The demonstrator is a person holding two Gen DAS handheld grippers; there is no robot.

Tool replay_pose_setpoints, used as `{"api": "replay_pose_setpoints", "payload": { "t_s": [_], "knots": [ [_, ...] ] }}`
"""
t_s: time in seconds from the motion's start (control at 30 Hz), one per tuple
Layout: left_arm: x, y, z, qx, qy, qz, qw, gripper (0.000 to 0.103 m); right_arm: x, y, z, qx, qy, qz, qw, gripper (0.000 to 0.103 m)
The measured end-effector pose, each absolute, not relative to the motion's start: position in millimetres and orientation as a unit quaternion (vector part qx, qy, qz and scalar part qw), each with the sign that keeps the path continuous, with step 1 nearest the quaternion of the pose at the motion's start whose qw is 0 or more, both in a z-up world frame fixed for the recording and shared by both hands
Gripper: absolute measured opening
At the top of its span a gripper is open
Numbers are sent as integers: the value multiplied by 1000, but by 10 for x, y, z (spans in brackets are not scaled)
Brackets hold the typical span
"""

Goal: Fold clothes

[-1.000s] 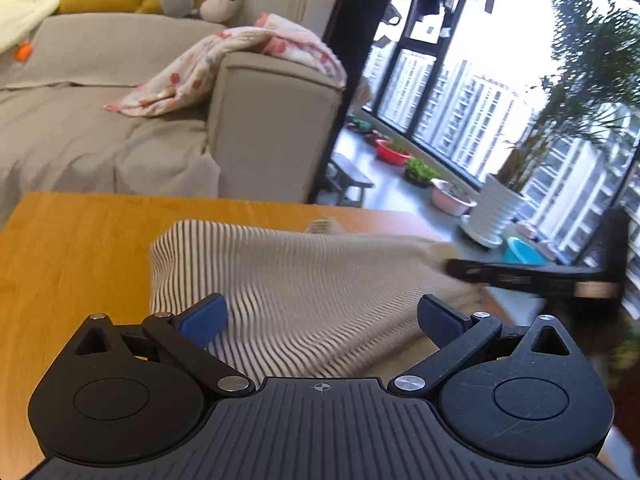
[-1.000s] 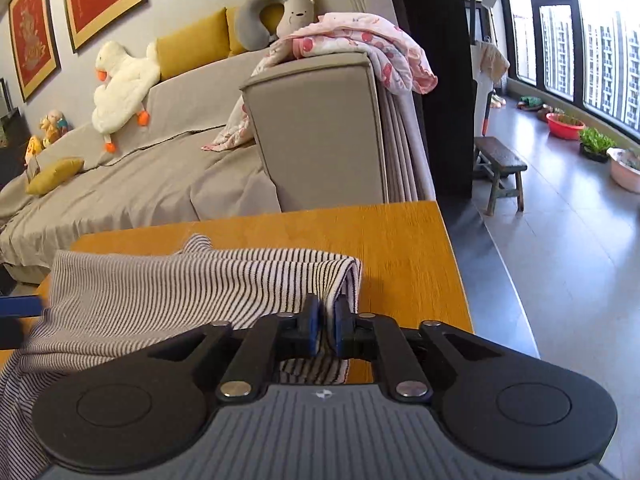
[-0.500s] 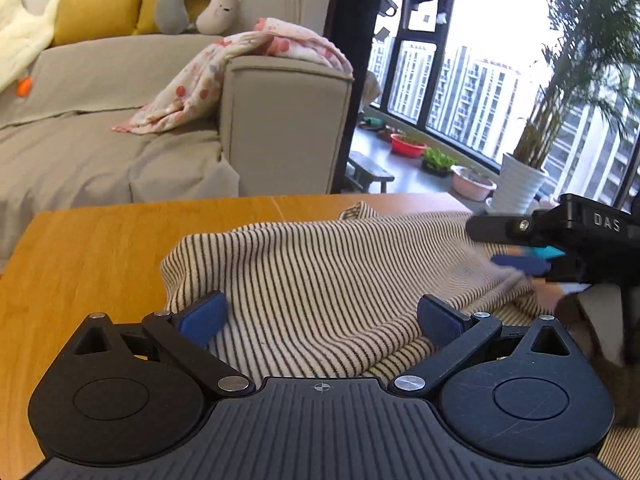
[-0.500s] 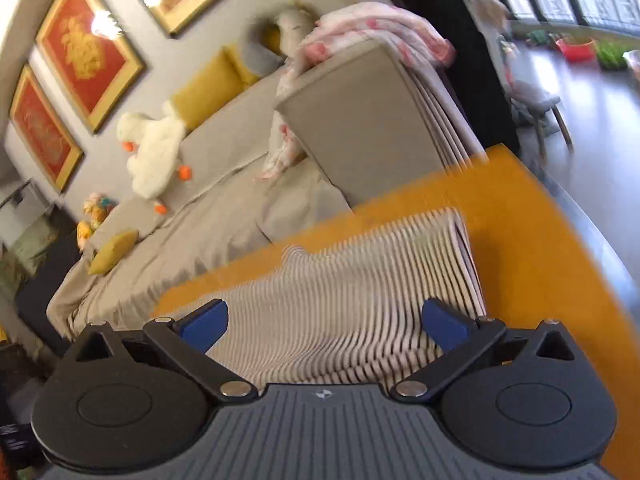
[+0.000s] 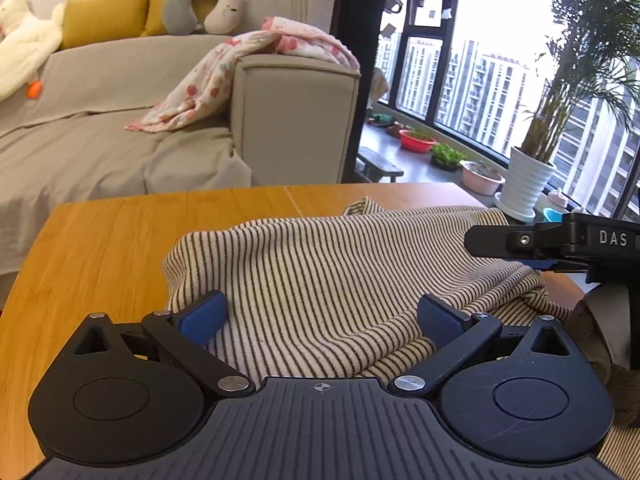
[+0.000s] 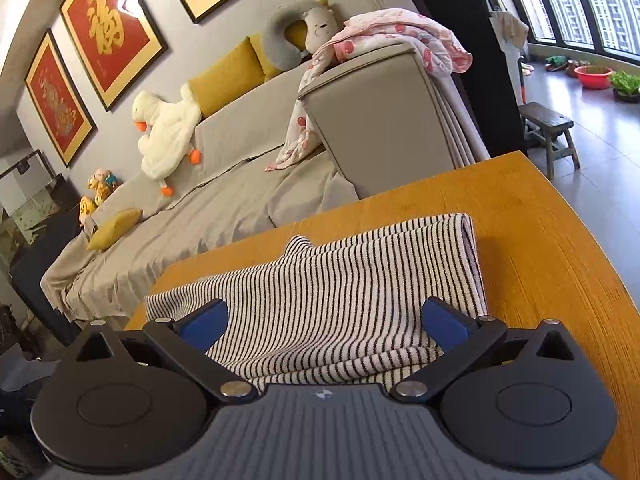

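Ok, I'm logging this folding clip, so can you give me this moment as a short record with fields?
garment: striped cloth, lying partly folded on the table
fold: neat doubled edge at its right side, seen from the right wrist
left gripper: open, over the cloth, holding nothing
right gripper: open, over the cloth, holding nothing
background: sofa with pink blanket on its armrest
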State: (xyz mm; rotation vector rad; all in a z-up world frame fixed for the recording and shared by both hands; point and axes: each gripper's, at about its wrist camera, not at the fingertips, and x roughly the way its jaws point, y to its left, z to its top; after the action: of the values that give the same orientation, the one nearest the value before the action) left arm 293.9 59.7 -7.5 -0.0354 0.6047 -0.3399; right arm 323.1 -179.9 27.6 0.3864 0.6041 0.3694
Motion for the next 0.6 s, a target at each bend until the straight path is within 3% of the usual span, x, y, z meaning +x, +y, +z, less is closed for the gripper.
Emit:
{"api": "replay_pose_setpoints", "payload": {
  "t_s": [0.5,0.57,0.6],
  "knots": [
    [2794,815,31,-63,318,-176,930,103,3131,-1697,339,132,302,198,923,103],
    [2813,978,159,-104,319,-180,925,103,3104,-1675,435,104,294,187,932,99],
    [2818,1091,239,-133,314,-182,922,103,3071,-1680,527,81,270,181,942,92]
  ]
}}
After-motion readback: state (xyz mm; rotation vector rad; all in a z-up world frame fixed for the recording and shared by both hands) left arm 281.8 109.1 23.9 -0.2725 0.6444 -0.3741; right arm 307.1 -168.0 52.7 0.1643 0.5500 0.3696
